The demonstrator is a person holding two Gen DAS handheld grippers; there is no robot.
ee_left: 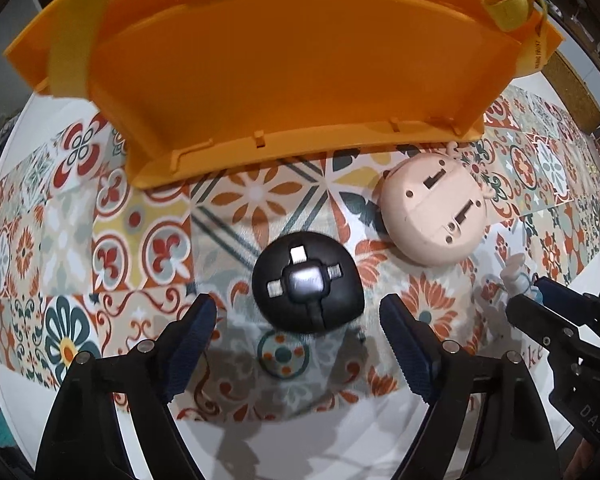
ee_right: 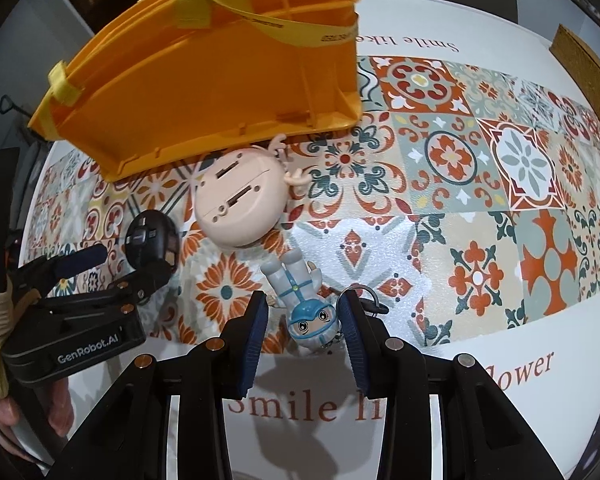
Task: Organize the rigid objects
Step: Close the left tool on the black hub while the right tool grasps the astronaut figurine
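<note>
Three loose things lie before me on a patterned cloth, listed from largest to smallest.

- My desk [ee_right: 500, 60] carries a white cloth printed with coloured tiles and the words "Smile like".
- An orange bin [ee_left: 292, 64] with yellow straps stands at the far side of the cloth, leaning, its open side toward me.
- A pale peach round toy [ee_left: 432, 212] lies just beside the bin's front edge, its flat underside with slots and screw holes up; small antlers poke out toward the bin.
- A black dome-shaped piece [ee_left: 308, 282] rests nearer me and left of the peach toy, apart from it, with a grey cross-shaped fitting on top.
- My left fingers [ee_left: 298, 344] stand apart over the cloth, one on each side of the black dome's near edge, not pressing on it.
- My right fingers [ee_right: 306, 322] are clamped on the small astronaut figure [ee_right: 304, 300], gripping its blue-helmeted head; its legs point toward the peach toy, and a metal key ring [ee_right: 366, 296] hangs beside the right-hand finger.
</note>
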